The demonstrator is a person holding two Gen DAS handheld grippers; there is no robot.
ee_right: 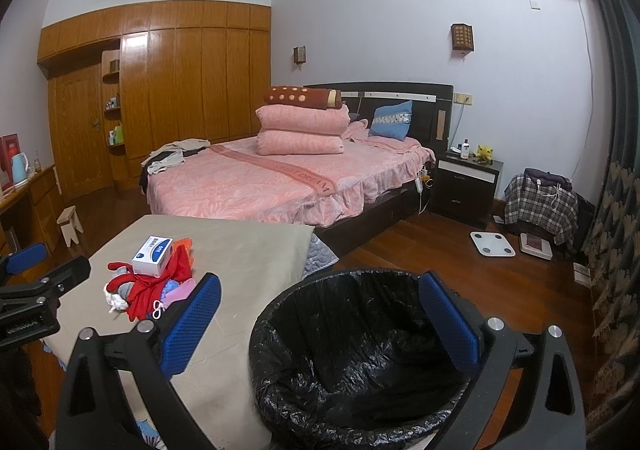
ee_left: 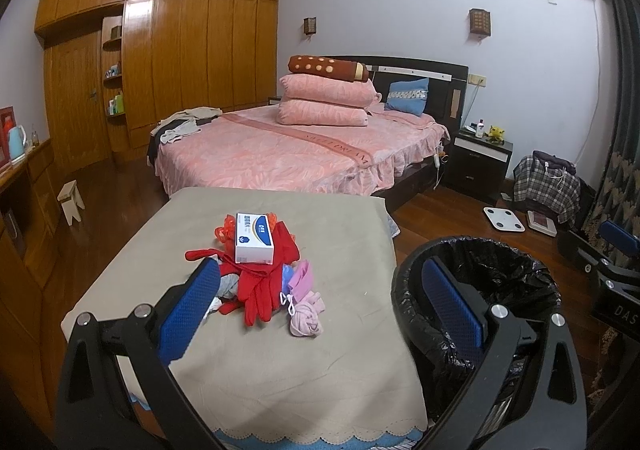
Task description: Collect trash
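Bedroom, wooden floor. Big bed (ee_left: 288,154) with pink cover well behind the table; stacked pink quilts (ee_left: 326,104) and a brown dotted roll on top, blue pillow (ee_left: 408,95) at the headboard. Wooden wardrobe (ee_left: 180,50) along the wall, far left of the bed. Dark nightstand (ee_left: 478,160) just right of the bed. White scale (ee_left: 503,219) on the floor, right of the table.

Table (ee_left: 256,354) under a beige cloth, front centre, at the foot of the bed. Bin (ee_right: 360,354) lined with a black bag, on the floor touching or just beside the table's right edge; nothing visible inside but the liner.

Trash pile on the table, middle toward the far side: white and blue box (ee_left: 254,237) lying on top of red cloth (ee_left: 268,278), orange scrap behind the box, pink bundle (ee_left: 306,316) at the near right of the pile, white mask loop beside it.

Left gripper (ee_left: 320,302) above the table's near end, blue pads (ee_left: 192,302) wide apart, holding nothing, right pad over the bin rim. Right gripper (ee_right: 320,318) over the bin, right of the table, fingers spread wide, holding nothing.
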